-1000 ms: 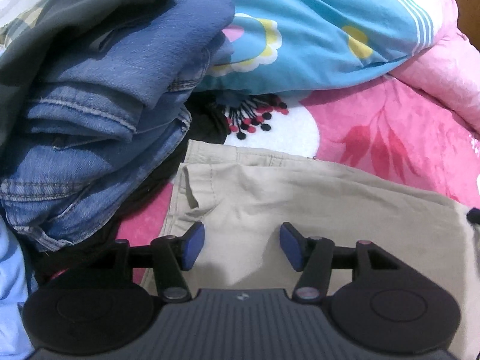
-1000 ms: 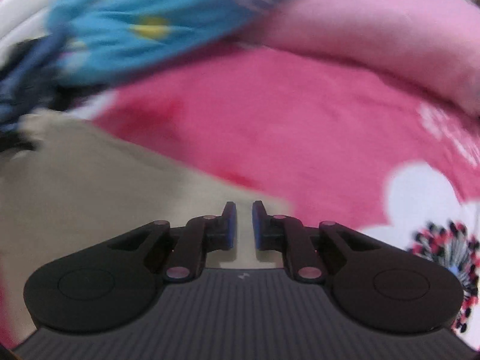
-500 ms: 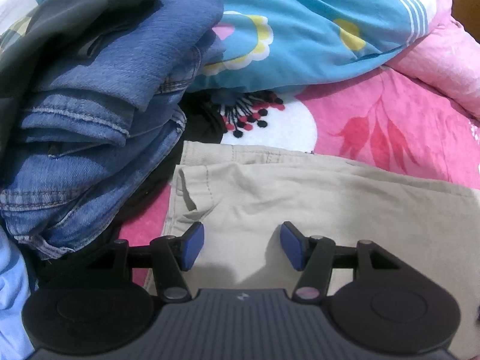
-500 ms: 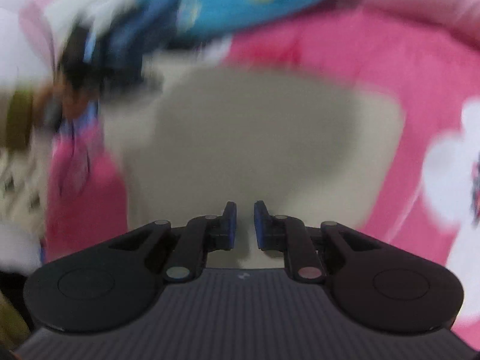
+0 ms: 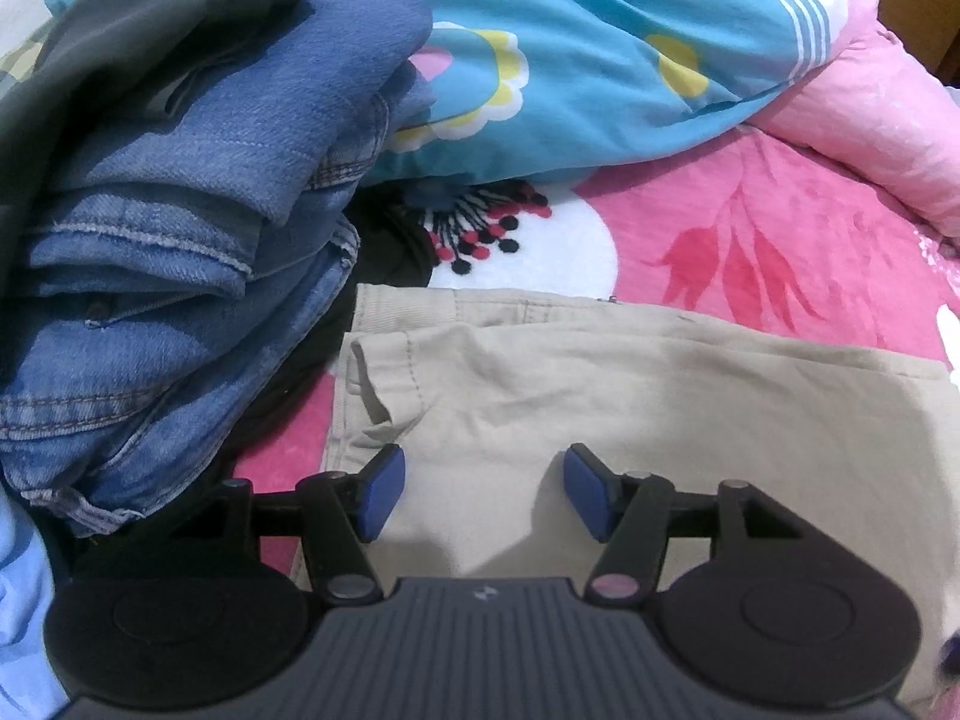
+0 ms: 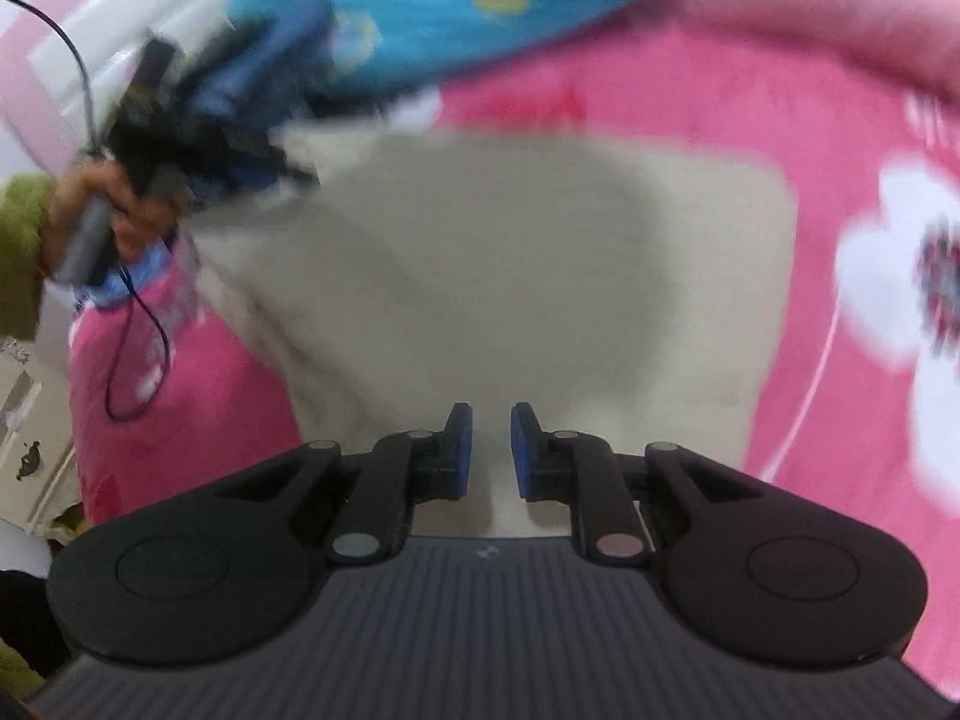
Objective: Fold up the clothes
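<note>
A folded khaki garment [image 5: 630, 396] lies flat on the pink flowered blanket [image 5: 750, 228]. My left gripper [image 5: 483, 468] hovers over its left part, near the waistband corner, open and empty. In the blurred right wrist view the same khaki garment [image 6: 510, 252] spreads ahead as a rough rectangle. My right gripper [image 6: 492, 420] is above its near edge, fingers drawn almost together with a narrow gap and nothing between them.
A stack of folded jeans [image 5: 180, 210] rises at the left, with a dark garment on top. A turquoise flowered quilt [image 5: 600, 42] and a pink pillow [image 5: 888, 108] lie behind. A hand [image 6: 96, 204] in a green sleeve holds the other gripper's handle, its cable [image 6: 138, 348] dangling.
The right gripper has swung left and pulled back, so the whole khaki garment now shows. The left gripper has barely shifted. Neither gripper's opening has changed.
</note>
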### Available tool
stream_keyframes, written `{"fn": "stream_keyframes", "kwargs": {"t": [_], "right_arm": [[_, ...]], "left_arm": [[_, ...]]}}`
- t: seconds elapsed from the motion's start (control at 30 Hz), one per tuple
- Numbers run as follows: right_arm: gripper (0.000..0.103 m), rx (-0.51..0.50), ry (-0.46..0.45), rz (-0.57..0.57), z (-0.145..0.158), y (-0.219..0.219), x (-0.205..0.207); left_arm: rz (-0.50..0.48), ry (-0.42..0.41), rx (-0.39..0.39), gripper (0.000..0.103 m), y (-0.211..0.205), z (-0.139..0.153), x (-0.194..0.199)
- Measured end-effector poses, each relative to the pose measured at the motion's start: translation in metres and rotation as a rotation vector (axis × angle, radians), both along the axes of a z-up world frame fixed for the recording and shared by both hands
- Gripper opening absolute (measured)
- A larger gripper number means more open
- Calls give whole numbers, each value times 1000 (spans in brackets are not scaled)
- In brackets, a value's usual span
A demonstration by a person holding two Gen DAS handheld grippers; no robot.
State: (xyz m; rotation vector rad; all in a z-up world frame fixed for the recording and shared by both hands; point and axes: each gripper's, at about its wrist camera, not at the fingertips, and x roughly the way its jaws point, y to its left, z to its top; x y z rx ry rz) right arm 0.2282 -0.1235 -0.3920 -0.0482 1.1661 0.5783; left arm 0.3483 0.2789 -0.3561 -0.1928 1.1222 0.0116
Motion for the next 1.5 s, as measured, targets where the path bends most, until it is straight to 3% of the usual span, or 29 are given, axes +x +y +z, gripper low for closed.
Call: {"fn": "stream_keyframes", "kwargs": {"t": [0.1, 0.2, 0.23, 0.3, 0.33, 0.37, 0.5, 0.63, 0.7, 0.77, 0.93, 1.03, 1.17, 1.3, 1.5], "right_arm": [[13, -73, 146, -101, -4, -23, -34], [14, -68, 164, -260, 20, -50, -42], [14, -44, 137, -319, 28, -58, -37], [25, 29, 94, -448, 36, -74, -20], [37, 76, 86, -515, 34, -82, -10], [43, 112, 83, -565, 30, -90, -2], [44, 254, 124, -696, 0, -107, 23], [44, 323, 172, -698, -24, -106, 38], [43, 320, 173, -661, -29, -99, 40], [42, 314, 171, -629, -31, -93, 42], [42, 311, 170, -609, -25, -88, 33], [42, 311, 169, -605, -22, -86, 27], [40, 318, 154, -607, -19, -87, 18], [39, 332, 145, -617, -17, -90, 11], [37, 342, 145, -622, -21, -95, 6]], "left_arm": [[-21, -5, -13, 61, 3, 0, -1], [-33, -7, -28, 61, 6, -1, -2], [-37, -3, -28, 61, 6, 1, -1], [-40, 8, -18, 60, 5, 5, 0], [-40, 15, -9, 59, 4, 8, 0], [-35, 14, 0, 59, 2, 15, 0], [-39, -42, 3, 60, -16, 50, 2], [-163, -90, -143, 63, -73, 66, 26], [-300, -88, -234, 65, -121, 58, 46], [-467, -81, -252, 65, -184, 47, 68], [-794, -106, -153, 63, -302, 36, 89], [-955, -80, -67, 49, -344, 32, 97], [-1102, -7, 4, 40, -370, 21, 100], [-1183, 52, 91, 35, -378, 13, 92], [-1159, 156, 67, 35, -383, 12, 111]]}}
